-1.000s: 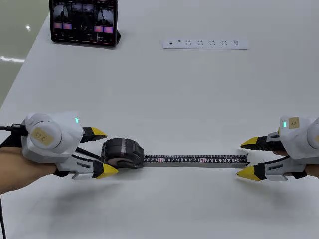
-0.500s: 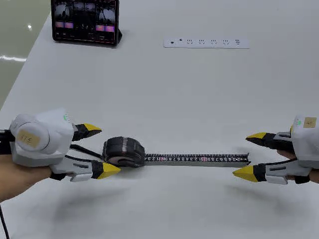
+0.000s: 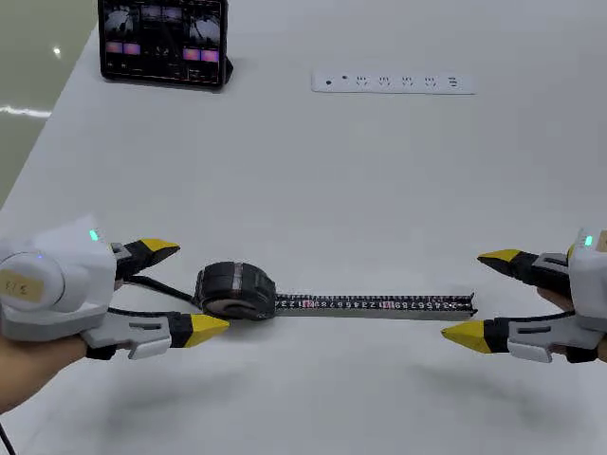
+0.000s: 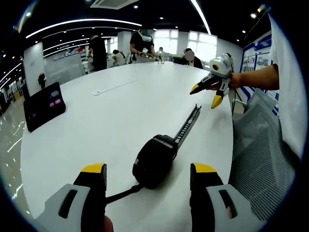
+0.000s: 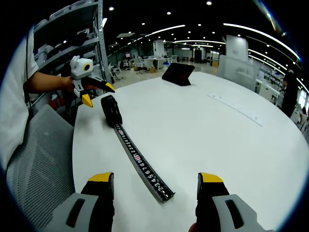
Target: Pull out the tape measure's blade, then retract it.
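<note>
Tabletop, white, bears tape measure, tablet, power strip — open office beyond.

**A:** What sits on the white table?

**B:** A dark tablet is propped up with its screen lit. It is well apart from the left gripper's fingers, off to their left in the left gripper view. A long white power strip lies flat, ahead and to the right of the right gripper's fingers in the right gripper view.

**A:** And off the table?

**B:** A grey mesh chair is just beside the table's edge, right of the left gripper's fingers. Metal shelving stands far ahead of the right gripper's fingers, to their left. People stand beyond the table's far end.
</note>
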Motion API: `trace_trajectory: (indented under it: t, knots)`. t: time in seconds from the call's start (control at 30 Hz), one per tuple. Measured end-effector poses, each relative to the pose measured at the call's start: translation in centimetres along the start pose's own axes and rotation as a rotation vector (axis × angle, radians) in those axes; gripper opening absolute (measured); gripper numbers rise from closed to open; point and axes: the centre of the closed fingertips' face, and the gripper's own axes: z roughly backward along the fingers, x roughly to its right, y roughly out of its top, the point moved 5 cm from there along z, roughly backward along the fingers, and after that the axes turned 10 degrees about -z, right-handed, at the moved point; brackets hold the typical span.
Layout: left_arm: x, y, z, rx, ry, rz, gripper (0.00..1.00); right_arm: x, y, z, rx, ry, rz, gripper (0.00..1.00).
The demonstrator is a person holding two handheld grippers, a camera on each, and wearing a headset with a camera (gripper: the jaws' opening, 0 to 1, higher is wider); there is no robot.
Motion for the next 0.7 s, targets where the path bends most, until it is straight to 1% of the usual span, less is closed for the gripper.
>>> trace_trajectory:
  t: [0.03, 0.1, 0.17, 0.23, 0.33, 0.4, 0.47, 0.6, 0.7]
  knots:
    - [0.0, 0.0, 0.2, 0.007, 0.011, 0.006, 0.67, 0.0, 0.1, 0.1, 0.006, -0.014, 0.004, 0.70]
    - [0.1, 0.1, 0.5, 0.018, 0.022, 0.019, 0.67, -0.2, 0.2, 0.3, 0.014, -0.016, 0.002, 0.70]
    - [0.2, 0.1, 0.8, 0.027, 0.032, 0.034, 0.67, -0.3, 0.4, 0.4, 0.030, -0.032, 0.005, 0.72]
    - [0.4, 0.0, 1.0, 0.028, 0.036, 0.038, 0.67, -0.6, 0.6, 0.6, 0.043, -0.028, -0.006, 0.73]
    - [0.8, 0.0, 1.3, 0.032, 0.039, 0.050, 0.67, -1.0, 0.9, 0.7, 0.046, -0.034, 0.003, 0.74]
    - [1.0, -0.1, 1.5, 0.028, 0.049, 0.043, 0.67, -1.3, 1.2, 0.9, 0.061, -0.041, 0.005, 0.75]
    - [1.1, -0.1, 1.7, 0.039, 0.057, 0.064, 0.68, -1.4, 1.4, 1.0, 0.072, -0.047, 0.000, 0.77]
    - [1.4, -0.3, 2.0, 0.040, 0.073, 0.070, 0.71, -1.5, 1.4, 1.3, 0.085, -0.060, -0.004, 0.80]
    - [1.7, -0.4, 2.3, 0.041, 0.069, 0.074, 0.73, -1.7, 1.2, 1.6, 0.089, -0.062, -0.010, 0.82]
